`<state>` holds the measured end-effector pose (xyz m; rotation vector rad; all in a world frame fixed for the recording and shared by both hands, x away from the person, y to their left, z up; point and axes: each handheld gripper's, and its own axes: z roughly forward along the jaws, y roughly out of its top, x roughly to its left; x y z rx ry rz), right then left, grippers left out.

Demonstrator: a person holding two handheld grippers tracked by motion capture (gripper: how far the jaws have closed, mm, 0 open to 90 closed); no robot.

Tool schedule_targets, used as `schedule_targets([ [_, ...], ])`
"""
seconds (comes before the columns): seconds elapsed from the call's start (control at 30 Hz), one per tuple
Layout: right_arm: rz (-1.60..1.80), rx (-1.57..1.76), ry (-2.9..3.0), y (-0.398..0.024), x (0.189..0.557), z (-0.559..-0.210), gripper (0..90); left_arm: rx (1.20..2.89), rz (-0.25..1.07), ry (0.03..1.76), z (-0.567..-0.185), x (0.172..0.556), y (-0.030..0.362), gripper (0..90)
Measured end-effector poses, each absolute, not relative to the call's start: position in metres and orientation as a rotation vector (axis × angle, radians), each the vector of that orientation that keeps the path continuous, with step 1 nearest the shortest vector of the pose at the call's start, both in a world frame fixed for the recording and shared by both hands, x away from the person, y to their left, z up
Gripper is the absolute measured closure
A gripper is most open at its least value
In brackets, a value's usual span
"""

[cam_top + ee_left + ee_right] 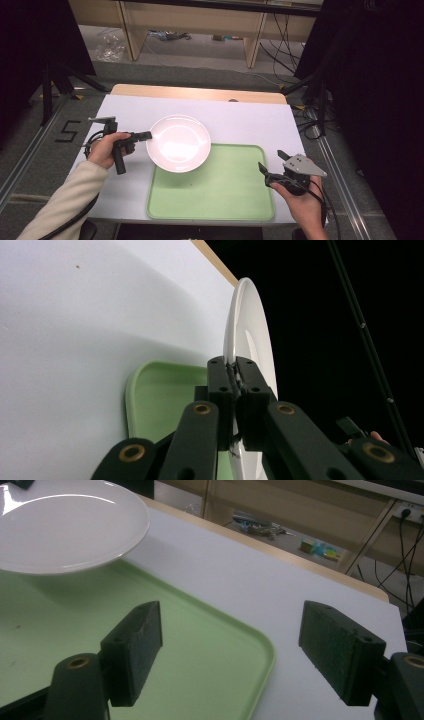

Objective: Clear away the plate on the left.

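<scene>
Left gripper [148, 135]: jaws clamped thin on the left rim of the white plate [179, 143]; in the left gripper view the two pads [220, 382] pinch the rim edge-on, nothing else between them. The plate is held clear of the bench, over its middle and overlapping the far left corner of the green tray [220, 195]. The right gripper view shows a shadow and a gap under the plate, so it is not resting on the tray.

Right gripper [272, 165]: jaws wide apart, holding nothing, hovering over the tray's right edge near the bench's right side. Its pads [135, 650] stand well apart from the plate.

The tray lies on the white bench surface [250, 120] toward the near edge. It is bare apart from a few small specks.

Judgement: the work in hand looks like setting the plate down on the tray.

Risks from here:
- One-sided pinch on a smooth, glazed rim. The plate's weight hangs out beyond the pads, so it could pivot or slip out (more likely if the hand jerks or tilts).
- If lowered where it hangs now, the plate would land astride the tray's raised lip and rock or slide off onto the bench.
- Opening the jaws before the base is seated would drop it, with a chance of chipping.
- The idle right gripper sits over the tray's right edge and could nudge the tray.
</scene>
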<state>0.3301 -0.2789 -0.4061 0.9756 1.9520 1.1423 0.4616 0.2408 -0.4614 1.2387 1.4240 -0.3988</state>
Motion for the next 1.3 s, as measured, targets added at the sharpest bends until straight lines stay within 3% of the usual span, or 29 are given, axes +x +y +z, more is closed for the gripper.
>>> schedule_targets([
  [1.3,1.136,0.982,1.955,-0.280,0.330,-0.405,26.6,1.306,-0.452,1.456,-0.468,0.460,0.212,85.8],
])
